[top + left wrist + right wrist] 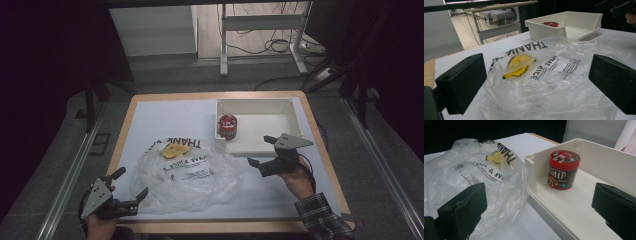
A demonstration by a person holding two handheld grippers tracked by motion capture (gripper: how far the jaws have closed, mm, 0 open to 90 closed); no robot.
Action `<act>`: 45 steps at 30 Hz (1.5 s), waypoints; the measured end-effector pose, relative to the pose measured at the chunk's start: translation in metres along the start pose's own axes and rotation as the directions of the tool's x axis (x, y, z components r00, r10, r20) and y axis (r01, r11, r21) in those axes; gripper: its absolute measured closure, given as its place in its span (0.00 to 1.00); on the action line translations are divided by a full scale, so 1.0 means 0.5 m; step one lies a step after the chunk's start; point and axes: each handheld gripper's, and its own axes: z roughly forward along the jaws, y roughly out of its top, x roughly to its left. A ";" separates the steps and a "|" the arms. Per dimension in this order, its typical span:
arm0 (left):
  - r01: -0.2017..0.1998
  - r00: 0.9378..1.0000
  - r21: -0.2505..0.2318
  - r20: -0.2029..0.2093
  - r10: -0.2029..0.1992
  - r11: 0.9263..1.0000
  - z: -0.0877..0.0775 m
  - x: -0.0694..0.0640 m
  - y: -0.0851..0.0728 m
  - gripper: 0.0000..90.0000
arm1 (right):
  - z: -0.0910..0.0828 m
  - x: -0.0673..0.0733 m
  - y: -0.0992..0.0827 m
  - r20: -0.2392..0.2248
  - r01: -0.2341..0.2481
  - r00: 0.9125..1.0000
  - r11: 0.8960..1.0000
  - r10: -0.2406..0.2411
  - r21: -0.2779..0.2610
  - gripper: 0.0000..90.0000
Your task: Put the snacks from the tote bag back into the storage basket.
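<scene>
Left gripper [131,184] sat at the near left corner of the table [131,107], jaws spread wide, nothing between them. In the left gripper view its two black jaws framed the near edge of the clear plastic bag [549,82] without touching it, as far as could be seen.

Right gripper [262,151] was held at the near right, jaws likewise spread and empty, aimed toward the open front of the white tray [295,117]. One jaw hung over the tray's near lip, the other nearer the bag [185,177].

Bag lay crumpled and flat on the white table cover, left of the tray, its right edge just beside the tray's corner post [530,160]. Printed "THANK" lettering and a yellow mark [174,150] showed on its far side.

Red-lidded candy tub [563,169] stood upright inside the tray, at its left end, close to the left wall. It was well apart from both grippers.
</scene>
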 end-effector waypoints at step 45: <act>-0.008 1.000 0.009 -0.003 0.008 1.000 0.001 -0.002 0.000 0.01 | -0.112 0.016 -0.066 0.082 -0.033 0.996 0.999 0.031 0.020 0.00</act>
